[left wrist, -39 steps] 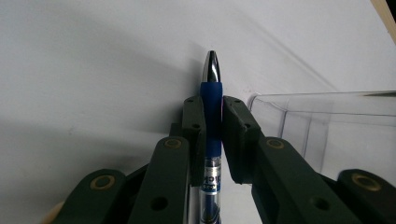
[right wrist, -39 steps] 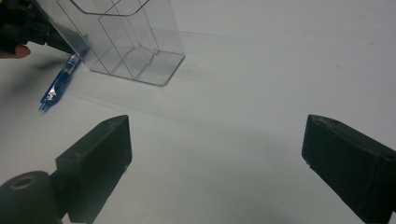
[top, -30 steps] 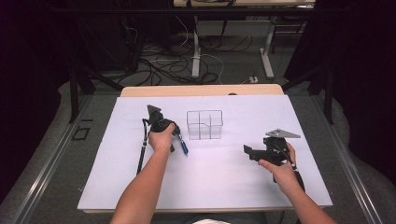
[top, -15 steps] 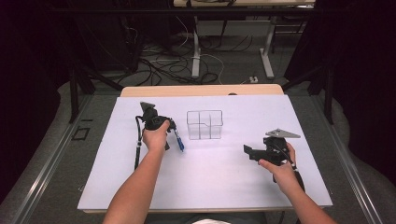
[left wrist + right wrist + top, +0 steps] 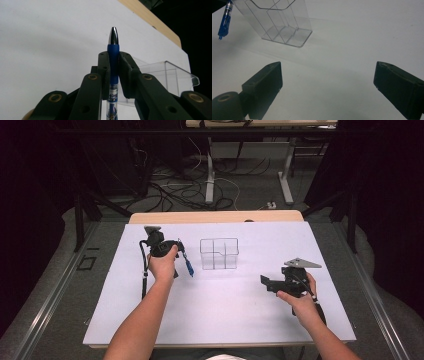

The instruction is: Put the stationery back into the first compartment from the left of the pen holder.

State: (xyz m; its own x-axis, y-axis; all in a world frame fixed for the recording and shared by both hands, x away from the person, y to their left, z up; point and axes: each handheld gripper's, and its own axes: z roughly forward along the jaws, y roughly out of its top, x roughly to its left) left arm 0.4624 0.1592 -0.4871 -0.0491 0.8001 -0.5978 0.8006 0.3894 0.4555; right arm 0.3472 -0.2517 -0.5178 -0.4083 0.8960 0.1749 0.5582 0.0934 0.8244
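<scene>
A blue pen (image 5: 187,264) is clamped in my left gripper (image 5: 177,248), left of a clear divided organiser (image 5: 219,253) on the white table. In the left gripper view the pen (image 5: 113,62) runs up between the shut jaws, silver tip outward, with the organiser (image 5: 165,77) to the right behind it. My right gripper (image 5: 266,283) is held low over the table at the right, jaws spread wide with nothing between them. The right gripper view shows the organiser (image 5: 284,22) ahead at upper left and the pen's blue end (image 5: 224,22) hanging at the far left.
The white sheet (image 5: 220,305) covers the table, with a wooden edge (image 5: 215,216) showing at the far side. Cables and desk legs (image 5: 210,175) lie on the floor beyond. A black cable (image 5: 144,275) trails from the left gripper.
My left gripper, holding the pen, has drawn back to the left, away from the organiser. The right gripper has stayed in place.
</scene>
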